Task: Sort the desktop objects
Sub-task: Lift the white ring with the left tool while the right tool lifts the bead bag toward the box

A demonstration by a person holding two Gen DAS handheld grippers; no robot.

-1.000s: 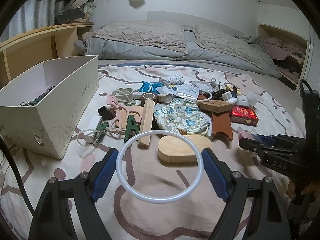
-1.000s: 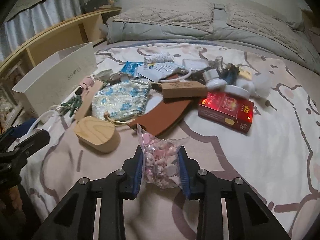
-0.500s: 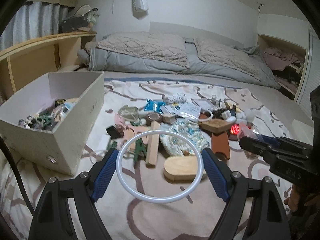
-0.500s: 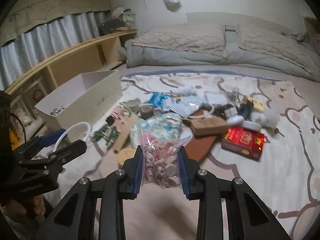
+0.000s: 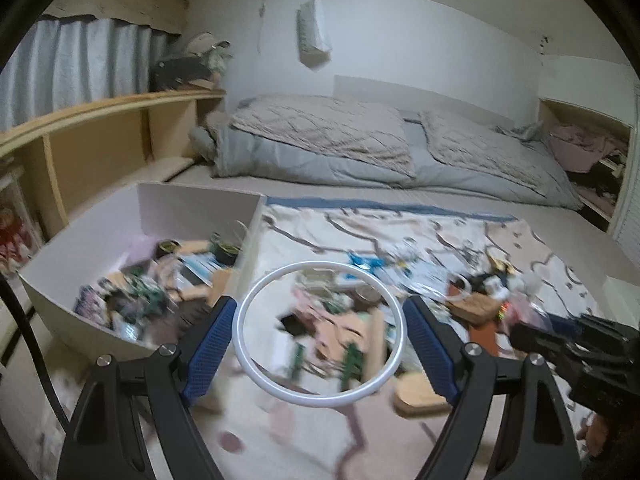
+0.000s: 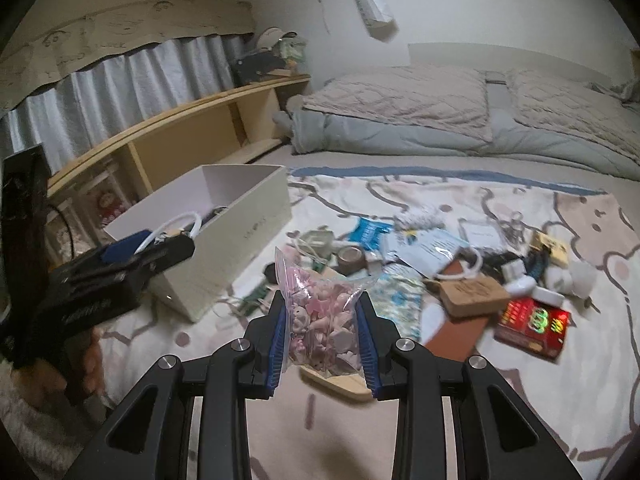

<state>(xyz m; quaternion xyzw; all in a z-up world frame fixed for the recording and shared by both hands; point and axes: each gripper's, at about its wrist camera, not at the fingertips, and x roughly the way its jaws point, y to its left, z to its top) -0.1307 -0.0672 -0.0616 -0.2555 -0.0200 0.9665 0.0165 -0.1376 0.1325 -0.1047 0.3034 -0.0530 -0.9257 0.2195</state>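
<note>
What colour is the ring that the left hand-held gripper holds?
White. The ring shows best in the left wrist view.

bed (image 6: 520,400) bearing box (image 6: 240,240), clutter

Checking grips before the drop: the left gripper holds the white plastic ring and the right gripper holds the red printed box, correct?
Not quite. The left gripper does hold the white plastic ring, but the right gripper holds a clear zip bag of pink trinkets; the right wrist view shows the red printed box lying on the blanket.
</note>
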